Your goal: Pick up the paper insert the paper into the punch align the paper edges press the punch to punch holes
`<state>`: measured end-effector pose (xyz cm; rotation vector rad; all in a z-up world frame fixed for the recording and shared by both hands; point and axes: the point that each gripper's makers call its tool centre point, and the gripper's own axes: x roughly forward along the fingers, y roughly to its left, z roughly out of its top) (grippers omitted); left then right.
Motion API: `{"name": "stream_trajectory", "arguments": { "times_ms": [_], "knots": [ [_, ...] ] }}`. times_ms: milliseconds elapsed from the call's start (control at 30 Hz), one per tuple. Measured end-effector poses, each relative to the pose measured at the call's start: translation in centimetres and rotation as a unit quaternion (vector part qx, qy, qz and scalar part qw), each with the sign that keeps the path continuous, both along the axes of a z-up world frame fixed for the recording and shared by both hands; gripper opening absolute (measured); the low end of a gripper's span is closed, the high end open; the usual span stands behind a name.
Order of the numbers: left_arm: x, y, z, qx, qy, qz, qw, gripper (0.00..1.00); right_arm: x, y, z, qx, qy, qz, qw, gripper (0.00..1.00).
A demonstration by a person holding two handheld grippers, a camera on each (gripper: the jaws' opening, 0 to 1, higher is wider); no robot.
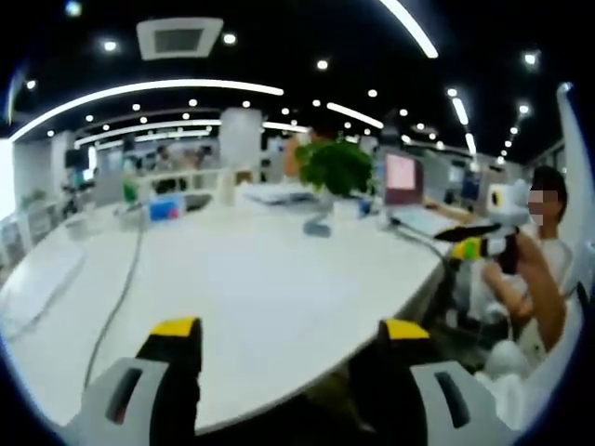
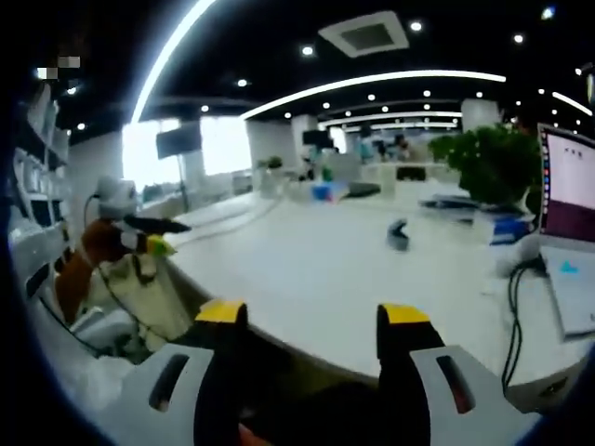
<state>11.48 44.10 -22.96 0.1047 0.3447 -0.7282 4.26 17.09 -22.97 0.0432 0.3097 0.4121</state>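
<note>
My left gripper (image 1: pixel 291 328) hangs over the near edge of a long white table (image 1: pixel 260 288), open, with nothing between its yellow-tipped jaws. My right gripper (image 2: pixel 313 313) is open and empty too, at the table's edge (image 2: pixel 307 279). A small dark grey object (image 1: pixel 316 226) (image 2: pixel 398 232) lies far out on the tabletop, too small to tell what it is. From the right of the left gripper view comes the other gripper (image 1: pixel 479 246), held in a person's hand. In the right gripper view the other gripper (image 2: pixel 149 234) shows at the left, also hand-held.
A green plant (image 1: pixel 335 165) (image 2: pixel 493 163) and a lit screen (image 1: pixel 403 177) stand at the back. An open laptop (image 2: pixel 567 269) with dark cables (image 2: pixel 511 307) sits at the right. A grey cable (image 1: pixel 121 297) runs across the table. A blue box (image 1: pixel 165 209) stands far back.
</note>
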Motion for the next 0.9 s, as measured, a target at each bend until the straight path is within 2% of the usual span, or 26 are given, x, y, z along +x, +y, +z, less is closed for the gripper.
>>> {"name": "stream_trajectory", "arguments": {
  "times_ms": [300, 533, 900],
  "knots": [
    [1.8, -0.5, -0.2, 0.001, -0.003, -0.001, 1.0, 0.76, 1.4, -0.2, -0.2, -0.013, -0.001, -0.006, 0.9999, 0.56],
    [2.3, -0.4, -0.6, 0.005, -0.003, 0.003, 1.0, 0.76, 2.0, -0.5, -0.4, -0.018, 0.001, -0.016, 0.9997, 0.56],
    [2.0, -0.6, -0.5, 0.009, -0.004, 0.004, 0.9999, 0.76, 2.2, 0.1, -0.4, -0.016, -0.001, -0.006, 0.9998, 0.56]
  ]
}}
